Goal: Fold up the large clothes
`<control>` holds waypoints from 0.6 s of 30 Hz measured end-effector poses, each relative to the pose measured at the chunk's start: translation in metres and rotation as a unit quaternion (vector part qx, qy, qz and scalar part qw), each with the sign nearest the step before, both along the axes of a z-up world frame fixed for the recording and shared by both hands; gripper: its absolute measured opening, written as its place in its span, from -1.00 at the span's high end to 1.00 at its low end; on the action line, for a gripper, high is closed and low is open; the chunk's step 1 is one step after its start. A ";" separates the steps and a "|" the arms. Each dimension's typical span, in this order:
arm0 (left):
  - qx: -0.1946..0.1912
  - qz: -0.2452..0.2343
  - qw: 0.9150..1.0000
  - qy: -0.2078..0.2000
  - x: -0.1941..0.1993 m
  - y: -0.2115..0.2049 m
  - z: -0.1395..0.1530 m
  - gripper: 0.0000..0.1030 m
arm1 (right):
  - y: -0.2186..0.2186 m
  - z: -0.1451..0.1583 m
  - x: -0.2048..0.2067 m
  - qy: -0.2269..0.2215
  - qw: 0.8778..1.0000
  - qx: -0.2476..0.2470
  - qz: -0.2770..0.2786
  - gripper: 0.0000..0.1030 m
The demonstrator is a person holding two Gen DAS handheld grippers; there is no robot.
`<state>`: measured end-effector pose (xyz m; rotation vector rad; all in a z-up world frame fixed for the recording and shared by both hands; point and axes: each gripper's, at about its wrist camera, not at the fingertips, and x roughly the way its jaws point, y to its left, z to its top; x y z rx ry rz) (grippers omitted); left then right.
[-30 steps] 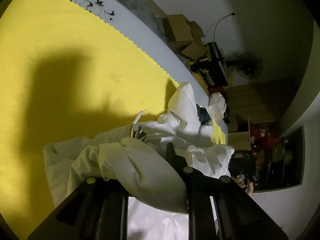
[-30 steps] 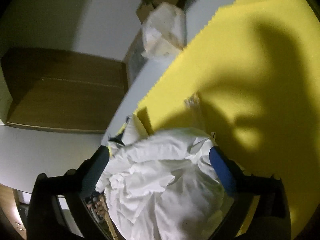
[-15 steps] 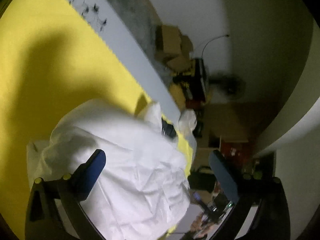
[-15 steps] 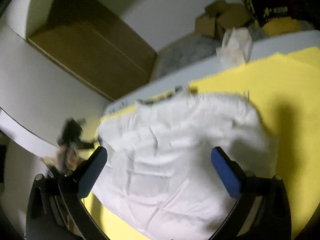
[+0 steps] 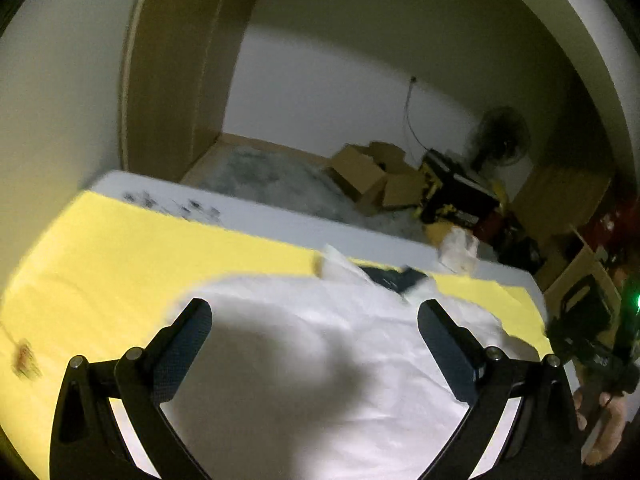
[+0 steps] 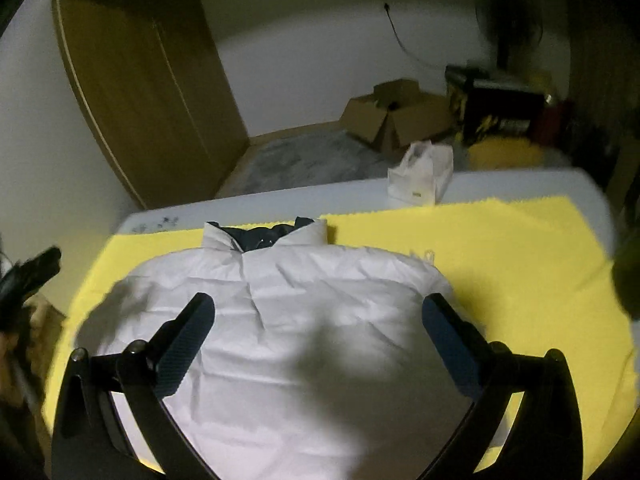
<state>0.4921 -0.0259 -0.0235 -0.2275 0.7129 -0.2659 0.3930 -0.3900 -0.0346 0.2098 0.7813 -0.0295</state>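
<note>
The white padded jacket lies collar-far, apparently already folded, on the yellow cloth mat. Left gripper and right gripper hover above it, jaws spread and gripping nothing.

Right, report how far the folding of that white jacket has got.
Mostly done, by the look of it. The white jacket lies on the yellow cloth as a compact bundle, collar at the far edge, no sleeves sticking out. Nothing is in hand: the left gripper and right gripper both hover open above it. What may be left is smoothing, or one more fold; its near edge is out of view.
</note>
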 end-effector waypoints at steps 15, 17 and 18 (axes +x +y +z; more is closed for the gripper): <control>0.080 0.028 0.992 0.094 0.071 -0.085 -0.125 -0.99 | 0.046 -0.126 0.113 0.142 0.983 -0.113 -0.036 -1.00; 0.078 0.023 0.992 0.095 0.060 -0.080 -0.118 -0.99 | 0.040 -0.120 0.106 0.145 0.984 -0.098 -0.036 -1.00; 0.075 0.017 0.993 0.091 0.052 -0.079 -0.113 -0.99 | 0.037 -0.114 0.097 0.137 0.987 -0.080 -0.036 -1.00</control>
